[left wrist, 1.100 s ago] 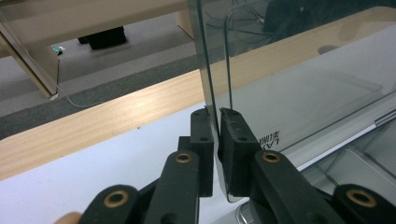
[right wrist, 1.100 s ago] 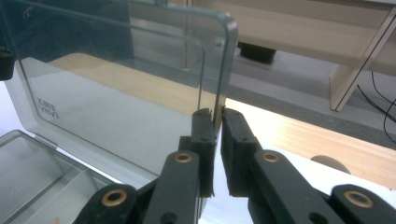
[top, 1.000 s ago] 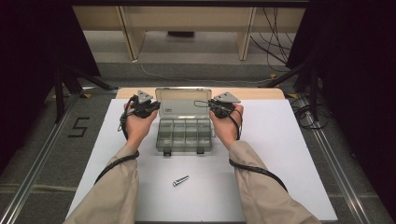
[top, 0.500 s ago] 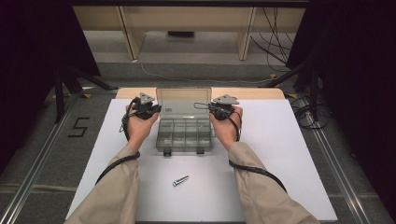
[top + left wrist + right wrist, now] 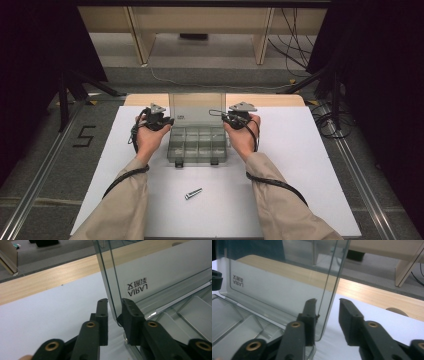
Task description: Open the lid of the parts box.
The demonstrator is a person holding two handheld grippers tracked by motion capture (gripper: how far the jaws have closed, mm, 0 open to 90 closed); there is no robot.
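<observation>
The big white surface [image 5: 300,170] lies in front of the person, with a strip of wood along its far edge. In the middle of it sits a clear plastic box [image 5: 198,146] with many small compartments, and its lid [image 5: 196,107] stands straight up at the back. The high view shows the whole box, both sleeves and both hands, one at each side of the lid. The left hand-held gripper [image 5: 166,121] is at the lid's left edge and the right hand-held gripper [image 5: 226,119] is at its right edge. A small silver bolt [image 5: 193,193] lies alone on the surface, near the person and well apart from the box; the gripper views do not catch it. The left gripper view shows things the high view is too far away to show: the lid's thin edge [image 5: 110,290] stands between the two black jaws, which have just been opening, and there is a small gap on one side. It also shows black letters printed on the lid. The right gripper view shows the lid's other edge [image 5: 329,297] between its jaws, which have just been opening too, with a wide gap on one side, so this gripper is open around the lid.
</observation>
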